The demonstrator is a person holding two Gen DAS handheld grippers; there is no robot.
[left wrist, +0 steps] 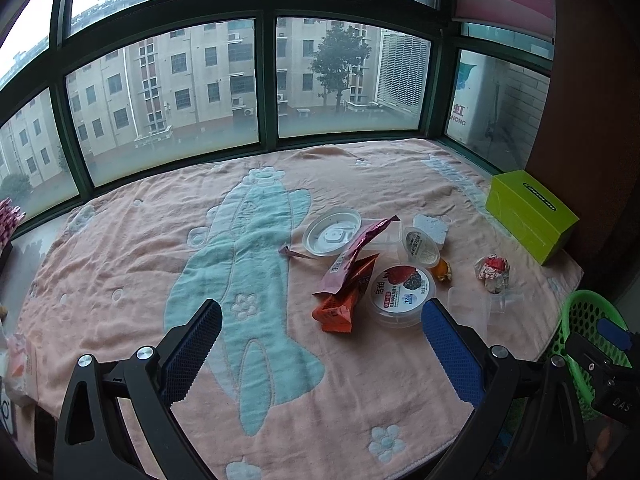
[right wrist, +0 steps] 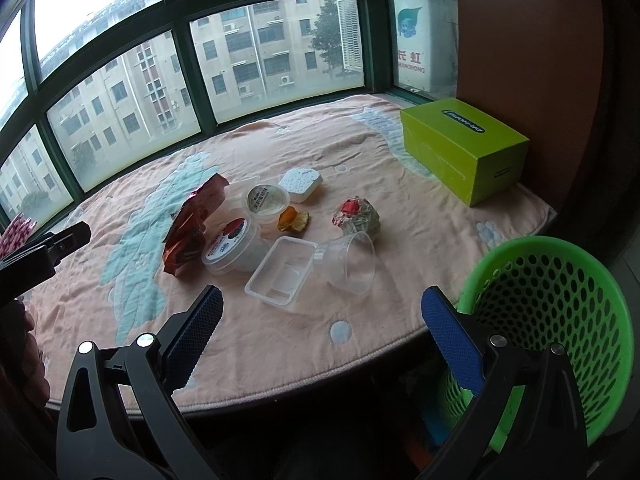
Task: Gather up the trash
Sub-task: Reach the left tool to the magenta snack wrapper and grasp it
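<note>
Trash lies on the pink towel: an orange snack wrapper [left wrist: 344,300] [right wrist: 188,236], a yogurt tub [left wrist: 402,292] [right wrist: 232,248], a small lidded cup [left wrist: 420,246] [right wrist: 267,199], a clear lid [left wrist: 332,232], a clear tray [right wrist: 280,272], a clear cup [right wrist: 352,262], a crumpled paper ball [left wrist: 493,272] [right wrist: 358,216], an orange peel [right wrist: 294,219] and a foam block [right wrist: 301,182]. A green mesh basket [right wrist: 552,312] [left wrist: 592,320] stands off the front right edge. My left gripper [left wrist: 320,320] is open and empty, short of the wrapper. My right gripper [right wrist: 320,312] is open and empty, short of the tray.
A lime green box [left wrist: 530,214] [right wrist: 464,148] stands at the back right by the wall. Windows [left wrist: 168,92] run along the far edge of the towel [left wrist: 140,280]. A pink patterned object [left wrist: 8,220] lies at the far left.
</note>
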